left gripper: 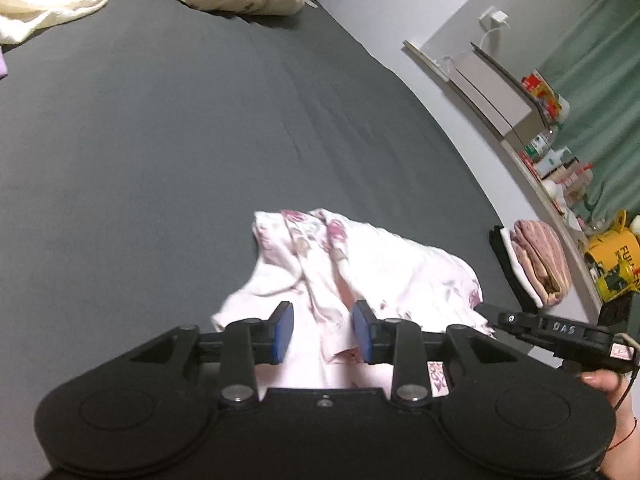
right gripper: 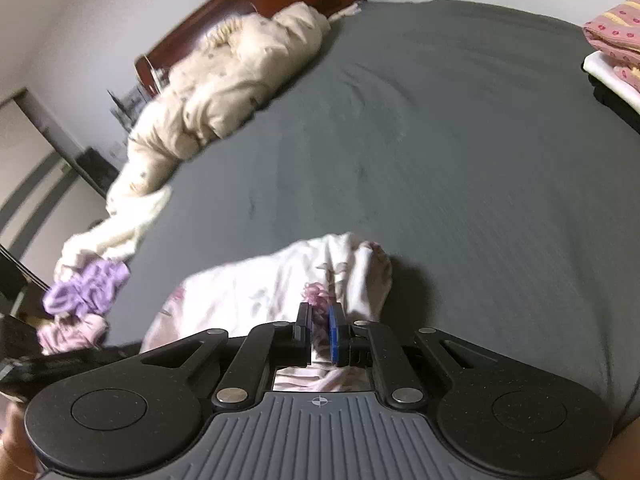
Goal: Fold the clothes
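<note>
A wide bed (left gripper: 168,128) under a dark grey sheet fills most of the room, with a reddish-brown wooden headboard (right gripper: 256,4) against a pale wall (right gripper: 80,12). Beside the bed, a cluttered shelf (left gripper: 532,160) runs along a light grey wall (left gripper: 460,12) bearing a white socket (left gripper: 494,20), and green curtains (left gripper: 600,80) hang beyond.

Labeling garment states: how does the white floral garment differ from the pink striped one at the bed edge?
The white floral garment lies crumpled and loose; the pink striped garment is folded flat. The floral one lies on the grey sheet; the striped one tops a stack. The right gripper pinches only the floral one.
</note>
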`<action>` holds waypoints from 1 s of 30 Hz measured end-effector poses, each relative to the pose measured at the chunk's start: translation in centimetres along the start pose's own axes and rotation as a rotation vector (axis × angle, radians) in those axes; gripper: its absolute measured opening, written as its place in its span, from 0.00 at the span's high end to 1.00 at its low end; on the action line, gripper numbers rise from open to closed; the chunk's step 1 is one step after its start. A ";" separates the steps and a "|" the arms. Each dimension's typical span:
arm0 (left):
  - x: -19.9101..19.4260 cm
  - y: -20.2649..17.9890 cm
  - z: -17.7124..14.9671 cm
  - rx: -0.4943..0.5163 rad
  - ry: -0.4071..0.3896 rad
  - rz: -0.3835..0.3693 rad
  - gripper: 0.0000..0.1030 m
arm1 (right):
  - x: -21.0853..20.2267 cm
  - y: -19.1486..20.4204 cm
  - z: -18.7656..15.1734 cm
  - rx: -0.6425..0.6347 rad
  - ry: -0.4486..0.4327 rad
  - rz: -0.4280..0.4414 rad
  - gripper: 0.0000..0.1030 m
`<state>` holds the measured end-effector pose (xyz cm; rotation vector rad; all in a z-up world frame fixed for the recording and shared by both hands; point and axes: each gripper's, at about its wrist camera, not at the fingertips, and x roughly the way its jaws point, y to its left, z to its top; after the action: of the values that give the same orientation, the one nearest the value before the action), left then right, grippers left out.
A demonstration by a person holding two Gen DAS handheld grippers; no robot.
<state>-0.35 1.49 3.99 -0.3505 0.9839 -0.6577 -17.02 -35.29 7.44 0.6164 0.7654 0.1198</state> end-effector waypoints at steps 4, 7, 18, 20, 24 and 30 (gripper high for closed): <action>0.4 0.0 -0.5 -0.016 0.002 -0.005 0.70 | -0.9 -0.2 -0.1 0.031 -0.041 0.035 0.92; 0.5 0.0 -0.7 0.005 0.007 0.016 0.80 | -1.1 -0.7 -0.2 0.057 -0.058 0.050 0.92; -0.2 1.2 -1.5 0.000 0.039 0.117 0.96 | -1.5 -2.2 -1.0 0.095 -0.091 0.094 0.92; -0.8 1.3 -1.6 -0.009 0.023 0.083 0.95 | -1.7 -2.5 -1.0 0.110 -0.109 0.113 0.92; -2.1 0.5 -1.4 -0.021 -0.028 -0.001 0.53 | -2.0 -2.8 -1.1 0.119 -0.139 0.121 0.92; -1.3 -1.0 -0.4 0.030 -0.016 0.005 0.45 | -2.2 -2.9 -1.0 0.126 -0.140 0.143 0.92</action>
<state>-1.49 1.61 5.15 -0.3268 0.9585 -0.6633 -19.64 -37.92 6.60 0.7915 0.5960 0.1587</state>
